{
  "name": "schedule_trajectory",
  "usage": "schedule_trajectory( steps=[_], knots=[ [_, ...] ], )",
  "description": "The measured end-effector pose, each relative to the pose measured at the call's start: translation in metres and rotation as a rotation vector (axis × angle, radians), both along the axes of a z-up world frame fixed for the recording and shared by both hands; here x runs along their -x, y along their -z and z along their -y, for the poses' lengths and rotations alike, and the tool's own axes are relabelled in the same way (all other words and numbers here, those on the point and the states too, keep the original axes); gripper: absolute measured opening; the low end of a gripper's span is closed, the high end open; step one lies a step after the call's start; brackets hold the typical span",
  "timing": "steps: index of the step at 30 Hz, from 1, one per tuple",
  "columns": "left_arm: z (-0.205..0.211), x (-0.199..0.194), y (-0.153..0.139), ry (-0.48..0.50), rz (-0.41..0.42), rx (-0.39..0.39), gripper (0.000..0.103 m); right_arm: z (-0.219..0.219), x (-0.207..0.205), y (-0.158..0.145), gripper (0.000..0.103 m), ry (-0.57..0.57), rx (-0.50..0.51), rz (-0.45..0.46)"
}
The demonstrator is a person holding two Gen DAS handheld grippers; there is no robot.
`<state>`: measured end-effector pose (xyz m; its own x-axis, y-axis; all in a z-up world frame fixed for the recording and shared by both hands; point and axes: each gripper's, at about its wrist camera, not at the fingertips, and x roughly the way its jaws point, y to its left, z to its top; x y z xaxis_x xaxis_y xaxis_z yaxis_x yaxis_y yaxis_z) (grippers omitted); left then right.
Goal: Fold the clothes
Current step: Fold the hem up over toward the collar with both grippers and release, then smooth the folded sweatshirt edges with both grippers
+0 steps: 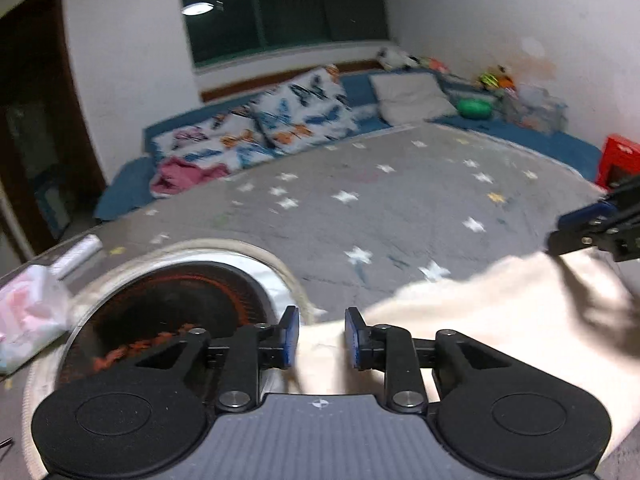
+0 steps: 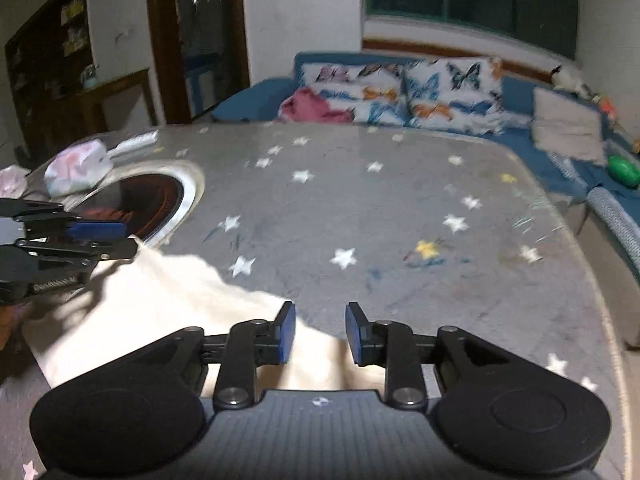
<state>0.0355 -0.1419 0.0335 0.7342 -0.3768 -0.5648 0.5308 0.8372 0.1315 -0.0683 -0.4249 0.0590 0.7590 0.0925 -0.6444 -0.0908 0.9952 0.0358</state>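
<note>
Left claw (image 1: 322, 336) agape over cream cloth (image 1: 480, 312) on star-patterned table (image 1: 360, 208)

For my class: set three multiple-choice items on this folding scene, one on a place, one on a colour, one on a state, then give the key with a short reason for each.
1. Where does the round dark inset lie relative to the cream garment?
A. beyond its left end
B. on the sofa
C. under the window

2. What colour are the pads on the left claw?
A. red
B. blue
C. yellow

3. How does the right claw stand?
A. shut on a pillow
B. out of view
C. open, with the garment's edge between its fingers

Key: A, the inset sits in the star-patterned grey cover past the garment's left end; B, both pads show blue; C, a clear gap separates the fingers over the cream cloth.
</note>
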Motion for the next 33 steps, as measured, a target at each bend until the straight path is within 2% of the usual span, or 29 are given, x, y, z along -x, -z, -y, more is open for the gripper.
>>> schedule_trajectory(
  steps=[4,6,9,15,18,23,33],
  knots=[
    [-0.006,0.024,-0.011,0.074,-0.010,0.045,0.027,-0.010,0.013,-0.013,0.026,-0.061,-0.021,0.037],
    [-0.002,0.035,-0.009,0.129,-0.025,0.045,0.027,-0.018,0.010,-0.013,0.026,-0.103,-0.039,0.021],
    [0.006,0.040,-0.002,0.166,-0.043,0.025,0.027,-0.027,-0.002,-0.002,0.024,-0.105,-0.048,-0.013],
    [0.015,0.023,0.003,0.159,-0.081,0.034,0.027,-0.046,-0.026,0.019,0.023,-0.108,-0.063,-0.078],
    [0.023,0.013,0.004,0.152,-0.093,0.036,0.027,-0.047,-0.027,0.022,0.023,-0.111,-0.048,-0.070],
    [0.034,-0.006,0.014,0.122,-0.139,0.024,0.026,-0.036,-0.003,0.016,0.022,-0.083,-0.043,-0.048],
    [0.035,-0.004,0.020,0.115,-0.111,0.016,0.027,-0.011,0.042,0.009,0.022,-0.016,-0.027,-0.023]
  ],
)
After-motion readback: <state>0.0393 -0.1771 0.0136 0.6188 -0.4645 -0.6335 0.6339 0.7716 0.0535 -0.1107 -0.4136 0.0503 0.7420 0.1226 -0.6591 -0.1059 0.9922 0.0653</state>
